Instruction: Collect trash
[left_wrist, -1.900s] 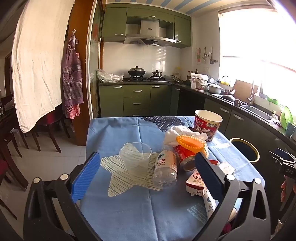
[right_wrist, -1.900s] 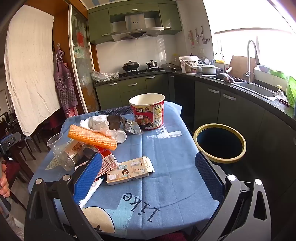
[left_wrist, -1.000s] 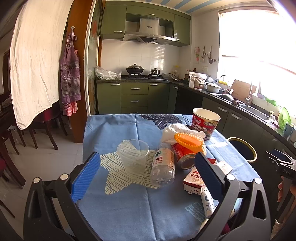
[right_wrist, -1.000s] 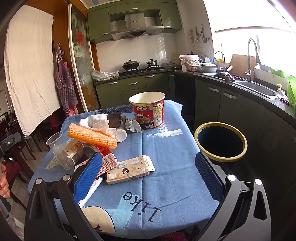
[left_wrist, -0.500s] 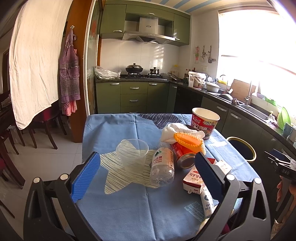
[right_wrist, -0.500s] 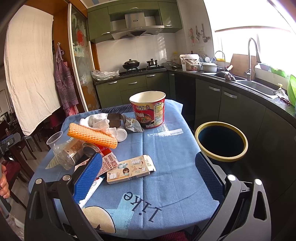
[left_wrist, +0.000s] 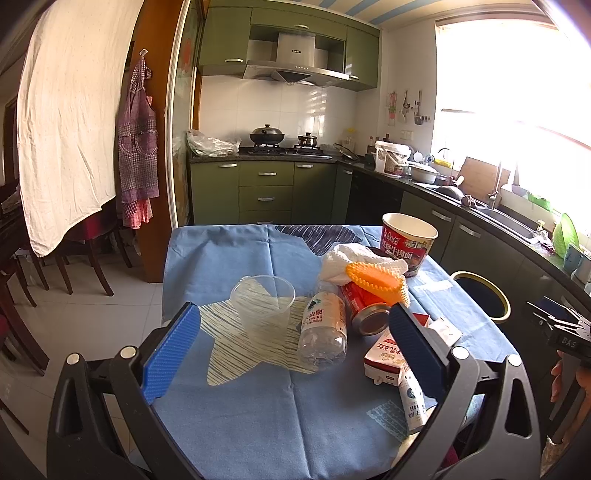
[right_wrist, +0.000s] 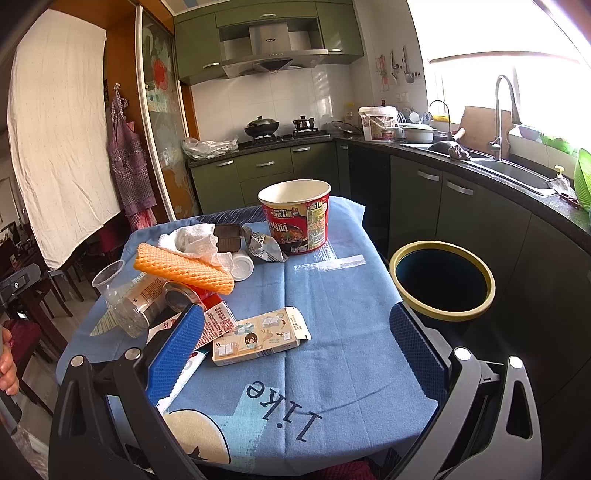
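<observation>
Trash lies on a blue tablecloth (left_wrist: 236, 417) (right_wrist: 343, 369): a clear plastic cup (left_wrist: 263, 307) (right_wrist: 108, 275), a crushed clear bottle (left_wrist: 324, 334) (right_wrist: 135, 302), a red can (left_wrist: 364, 310) (right_wrist: 184, 293), an orange foam net (left_wrist: 375, 278) (right_wrist: 181, 267), crumpled white tissue (left_wrist: 354, 258) (right_wrist: 192, 236), a red noodle cup (left_wrist: 406, 240) (right_wrist: 297, 216), a flat carton (right_wrist: 258, 338) and a small red-white box (left_wrist: 384, 356). A dark bin with a yellow rim (right_wrist: 441, 280) (left_wrist: 482, 295) stands right of the table. My left gripper (left_wrist: 295, 350) and right gripper (right_wrist: 295, 349) are both open, empty, above the near table edge.
Green kitchen cabinets (left_wrist: 266, 192), a stove with pots (left_wrist: 280, 142) and a sink counter (right_wrist: 509, 166) run behind and to the right. Dark wooden chairs (left_wrist: 85, 251) stand left under a hanging white sheet (left_wrist: 70, 122). A hand (right_wrist: 7, 362) shows at the left edge.
The left wrist view has drifted slightly back and left from the table. The right wrist view has barely shifted. Both grippers stayed open.
</observation>
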